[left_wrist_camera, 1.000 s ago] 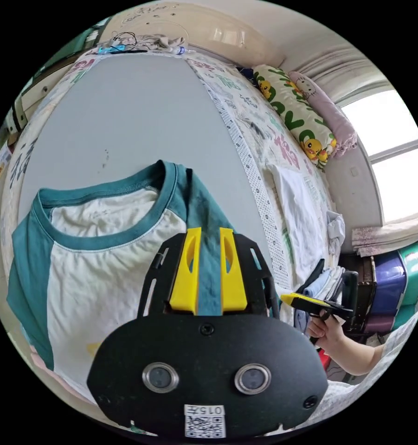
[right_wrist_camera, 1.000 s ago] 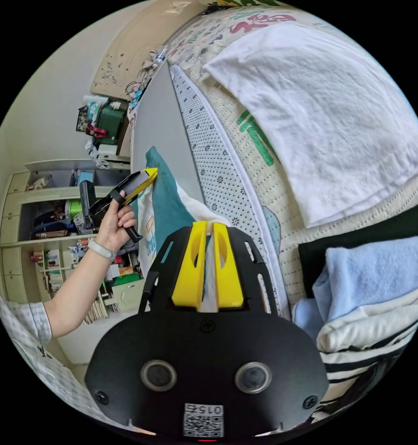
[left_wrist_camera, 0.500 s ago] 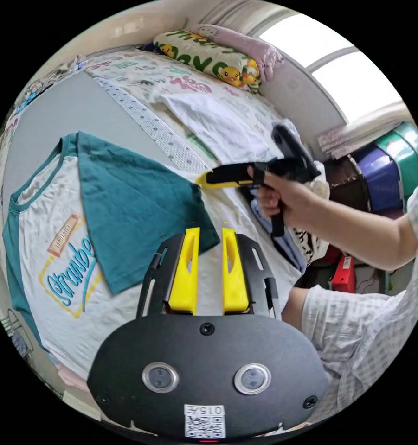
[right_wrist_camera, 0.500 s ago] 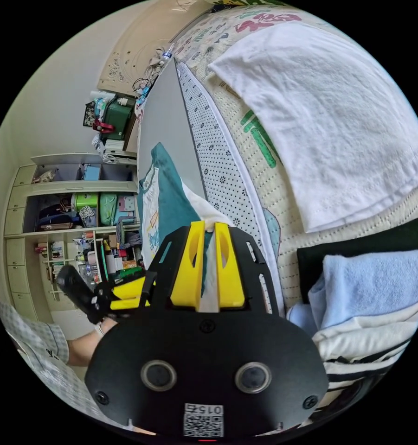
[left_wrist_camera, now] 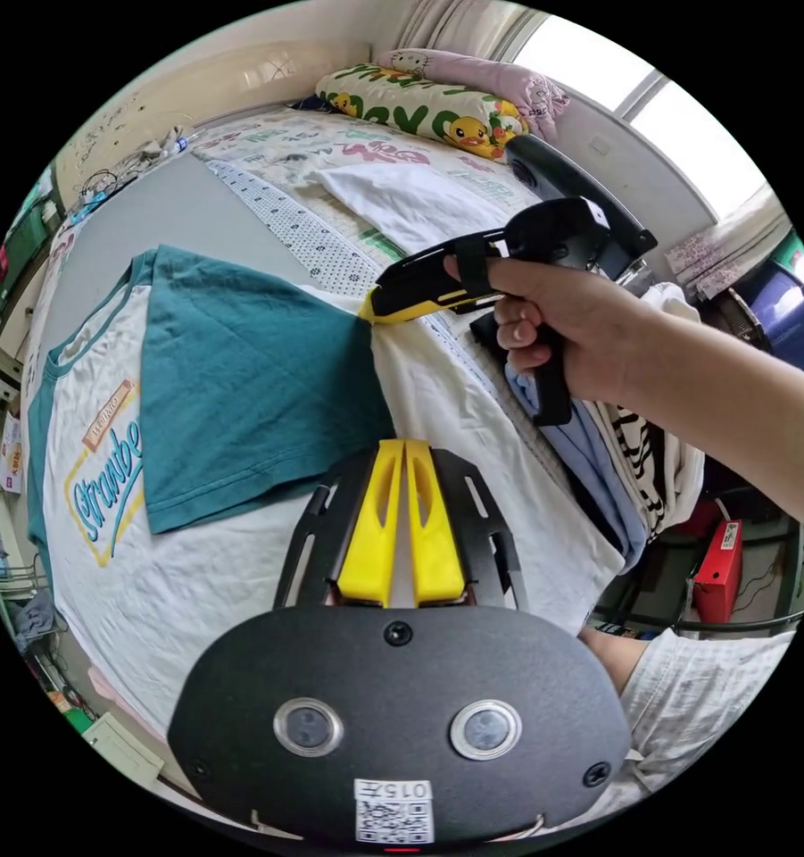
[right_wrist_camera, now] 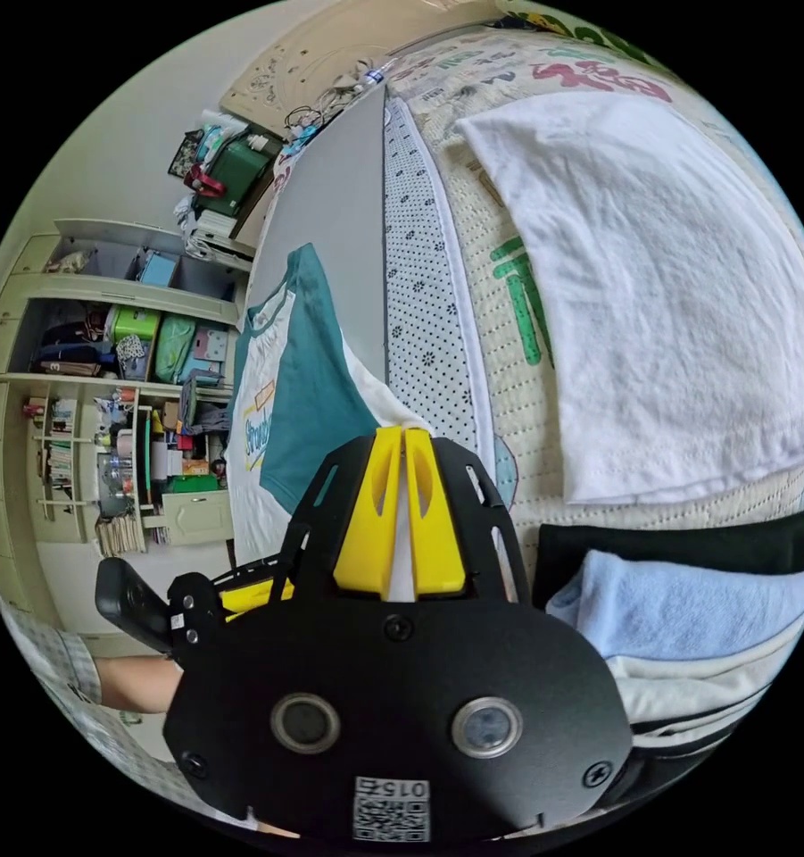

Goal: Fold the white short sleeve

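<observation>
The white short sleeve shirt [left_wrist_camera: 241, 571] with teal sleeves lies face up on the grey board [left_wrist_camera: 178, 205] over the bed, one teal sleeve [left_wrist_camera: 250, 393] folded across its chest beside the printed lettering. In the left gripper view, the left gripper [left_wrist_camera: 405, 446] sits at 6 o'clock with its yellow jaws pressed together over the white body cloth; whether any fabric lies between them cannot be told. The right gripper [left_wrist_camera: 370, 308], held in a hand [left_wrist_camera: 562, 321] at 2 o'clock, pinches the shirt's edge where the teal sleeve meets the white side. In the right gripper view, the right gripper [right_wrist_camera: 402, 435] has its jaws closed on a white fold. Folded laundry [right_wrist_camera: 687, 607] is stacked at 4 o'clock.
</observation>
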The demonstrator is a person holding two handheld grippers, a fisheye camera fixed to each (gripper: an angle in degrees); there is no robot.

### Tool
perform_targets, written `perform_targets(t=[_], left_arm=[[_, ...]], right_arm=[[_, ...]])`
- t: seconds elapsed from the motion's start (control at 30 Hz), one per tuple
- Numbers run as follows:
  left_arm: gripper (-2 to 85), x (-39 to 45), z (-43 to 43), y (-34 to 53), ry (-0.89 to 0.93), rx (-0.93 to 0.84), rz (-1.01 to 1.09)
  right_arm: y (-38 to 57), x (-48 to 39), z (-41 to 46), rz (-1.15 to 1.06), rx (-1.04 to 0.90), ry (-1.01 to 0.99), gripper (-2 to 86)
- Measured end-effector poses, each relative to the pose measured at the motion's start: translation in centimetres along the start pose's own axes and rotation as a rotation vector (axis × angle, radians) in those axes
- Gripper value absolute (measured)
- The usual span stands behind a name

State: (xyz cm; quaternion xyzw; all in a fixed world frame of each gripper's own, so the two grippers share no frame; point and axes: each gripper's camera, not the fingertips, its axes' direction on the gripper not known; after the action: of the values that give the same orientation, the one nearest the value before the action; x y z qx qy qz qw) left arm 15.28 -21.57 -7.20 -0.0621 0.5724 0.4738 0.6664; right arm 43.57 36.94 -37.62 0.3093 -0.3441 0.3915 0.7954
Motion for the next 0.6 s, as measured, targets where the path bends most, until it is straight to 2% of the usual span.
perform_targets(t=[0.27, 0.43, 0.53, 0.6], left_arm=[[1.7, -0.3, -1.5, 2.7, 0.038, 0.042, -0.061], [6.5, -8.6, -6.6, 9.0, -0.006, 0.175, -0.42], [8.2, -13.6, -6.0, 12.4, -0.028, 0.14, -0.609], [8.1, -15.1, -5.0, 13.8, -0.008, 0.13, -0.654]], right_arm=[[2.0, -1.4, 0.0, 0.042, 0.033, -0.044, 5.0], [5.8, -4.5, 0.4, -0.015, -0.035, -0.049, 6.7], [7.1, -5.9, 2.0, -0.007, -0.079, 0.002, 7.2], [7.6, -6.6, 2.8, 0.007, -0.077, 0.025, 7.3]])
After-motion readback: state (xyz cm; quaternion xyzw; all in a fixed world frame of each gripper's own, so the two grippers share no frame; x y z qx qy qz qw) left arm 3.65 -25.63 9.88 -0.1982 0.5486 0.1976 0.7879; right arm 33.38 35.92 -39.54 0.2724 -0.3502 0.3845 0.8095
